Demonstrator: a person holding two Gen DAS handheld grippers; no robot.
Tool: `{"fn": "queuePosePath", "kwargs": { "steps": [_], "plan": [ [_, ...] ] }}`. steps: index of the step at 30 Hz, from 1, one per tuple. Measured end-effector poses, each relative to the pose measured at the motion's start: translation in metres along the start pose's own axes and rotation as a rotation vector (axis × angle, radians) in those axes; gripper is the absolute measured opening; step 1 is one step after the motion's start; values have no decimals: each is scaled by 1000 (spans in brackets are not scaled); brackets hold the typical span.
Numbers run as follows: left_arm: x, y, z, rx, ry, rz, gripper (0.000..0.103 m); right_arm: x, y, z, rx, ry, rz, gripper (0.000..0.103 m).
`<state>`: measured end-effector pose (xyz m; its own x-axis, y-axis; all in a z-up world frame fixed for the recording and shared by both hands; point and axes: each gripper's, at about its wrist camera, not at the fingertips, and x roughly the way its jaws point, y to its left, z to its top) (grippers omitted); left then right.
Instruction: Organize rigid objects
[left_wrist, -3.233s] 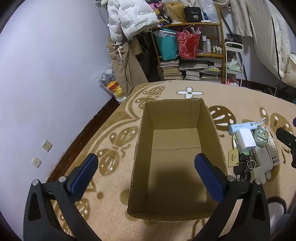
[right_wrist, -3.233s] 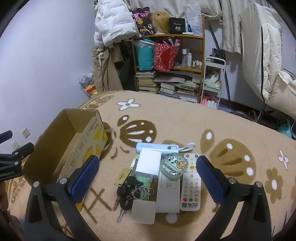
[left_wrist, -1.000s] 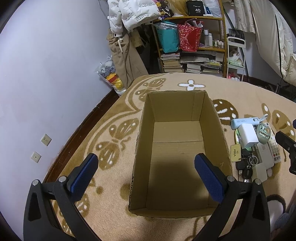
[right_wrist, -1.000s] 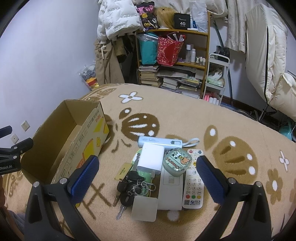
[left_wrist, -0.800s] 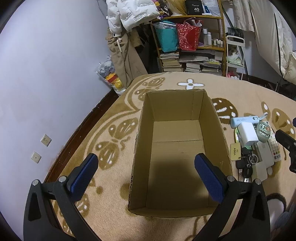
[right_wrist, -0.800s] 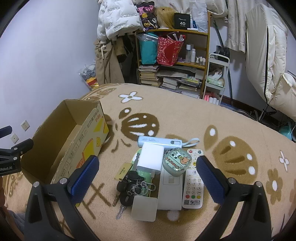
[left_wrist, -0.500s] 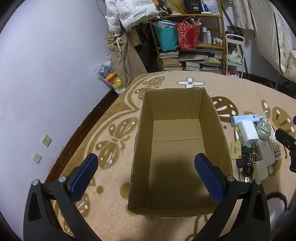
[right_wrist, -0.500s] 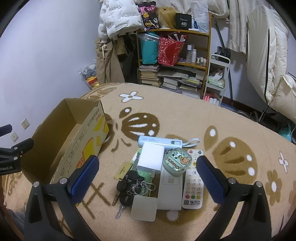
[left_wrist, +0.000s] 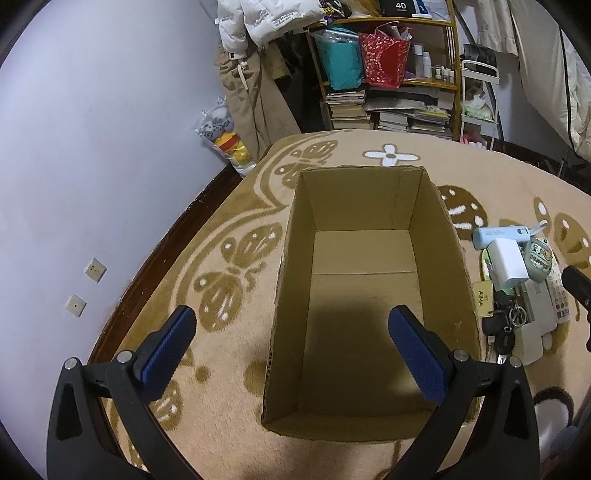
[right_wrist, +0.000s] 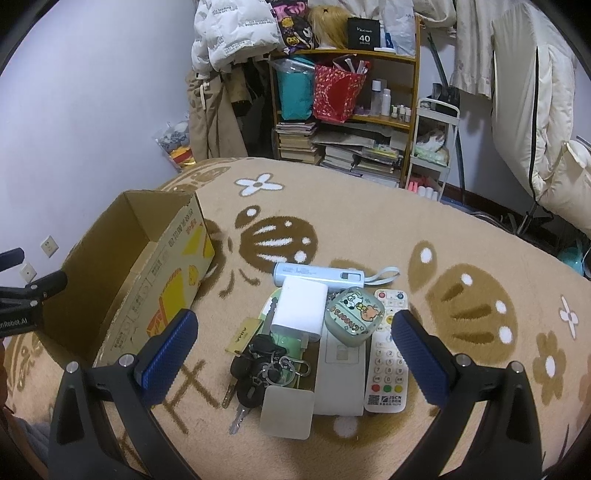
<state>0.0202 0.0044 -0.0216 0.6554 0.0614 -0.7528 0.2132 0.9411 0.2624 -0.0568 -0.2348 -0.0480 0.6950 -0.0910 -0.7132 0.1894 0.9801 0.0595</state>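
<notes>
An open, empty cardboard box (left_wrist: 364, 280) (right_wrist: 122, 254) sits on the patterned rug. My left gripper (left_wrist: 291, 347) hangs open above its near end, holding nothing. Right of the box lies a pile of small things: a pale blue power bank (right_wrist: 317, 275), a white charger (right_wrist: 301, 310), a green cartoon case (right_wrist: 352, 315), two remotes (right_wrist: 388, 350), a key bunch (right_wrist: 262, 369) and a white square pad (right_wrist: 286, 411). My right gripper (right_wrist: 293, 349) is open above the pile, apart from it. The pile also shows in the left wrist view, with the charger (left_wrist: 506, 264) on top.
A crowded wooden shelf (right_wrist: 343, 103) with books and bags stands at the back, with coats (right_wrist: 214, 103) hanging to its left. A white cart (right_wrist: 432, 147) stands beside it. A lilac wall (left_wrist: 92, 147) runs along the rug's left edge.
Both views have shifted only slightly; the left gripper tilted a little over the box. Both grippers stay open and nothing on the rug has moved.
</notes>
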Motion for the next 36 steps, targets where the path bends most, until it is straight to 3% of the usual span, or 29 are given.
{"fn": "queuePosePath", "kwargs": {
  "steps": [7,17,22,36],
  "plan": [
    [19,1,8,32,31,37,103,21,-6,-2,16,54,-24,103],
    [43,12,14,15,85,68,103,56,-5,3,-9,106,-56,103],
    [57,17,13,3,128,95,103,71,-17,2,38,141,-88,103],
    [80,14,13,33,201,152,103,90,-46,7,129,150,-109,103]
  ]
}}
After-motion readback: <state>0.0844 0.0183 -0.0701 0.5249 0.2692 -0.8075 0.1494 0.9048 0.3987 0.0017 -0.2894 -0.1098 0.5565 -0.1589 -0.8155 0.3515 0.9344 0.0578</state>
